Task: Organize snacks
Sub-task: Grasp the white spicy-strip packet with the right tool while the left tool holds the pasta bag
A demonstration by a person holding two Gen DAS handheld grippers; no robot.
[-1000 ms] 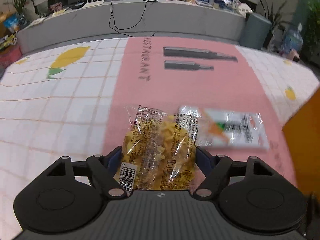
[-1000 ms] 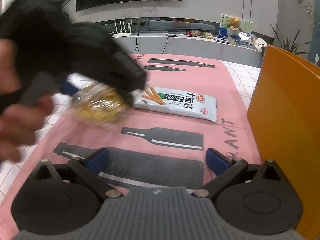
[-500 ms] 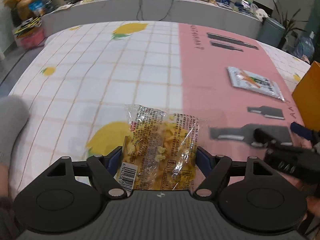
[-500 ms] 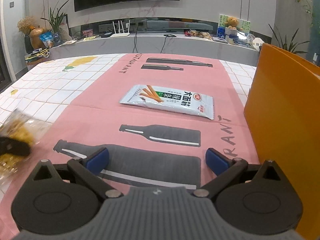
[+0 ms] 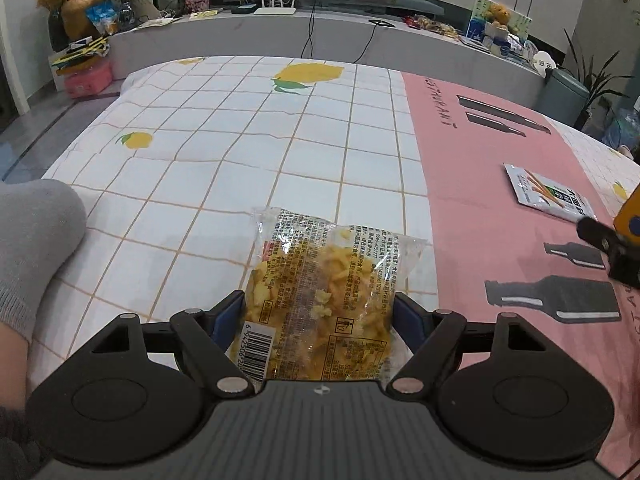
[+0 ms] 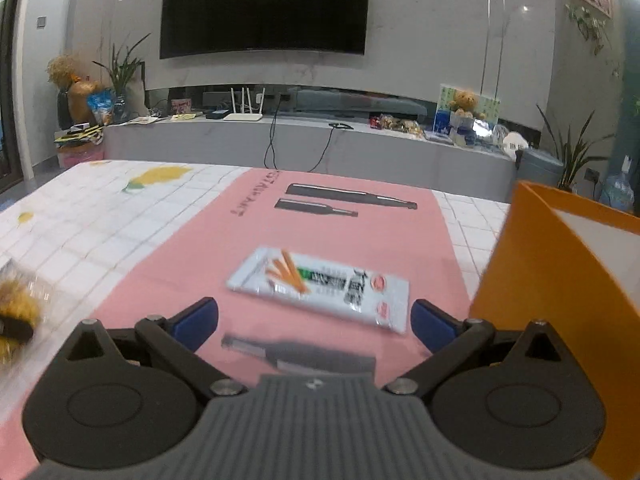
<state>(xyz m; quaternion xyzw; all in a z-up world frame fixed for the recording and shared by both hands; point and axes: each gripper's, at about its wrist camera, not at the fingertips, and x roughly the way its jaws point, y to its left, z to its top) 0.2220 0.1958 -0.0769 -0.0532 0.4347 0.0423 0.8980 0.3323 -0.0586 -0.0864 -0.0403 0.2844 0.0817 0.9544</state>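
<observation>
Left wrist cam: chip bag sitting between my left tongs

My left tongs point(image 5: 318, 316) have the bag of yellow chips point(image 5: 324, 300) between the blue pads, jaws easing apart, over the white checked part of the tablecloth point(image 5: 224, 152). My right tongs point(image 6: 314, 318) are spread wide with nothing in them, pointing at the white snack packet point(image 6: 320, 288) lying flat on the pink strip, beside the orange box point(image 6: 548, 272).
</observation>
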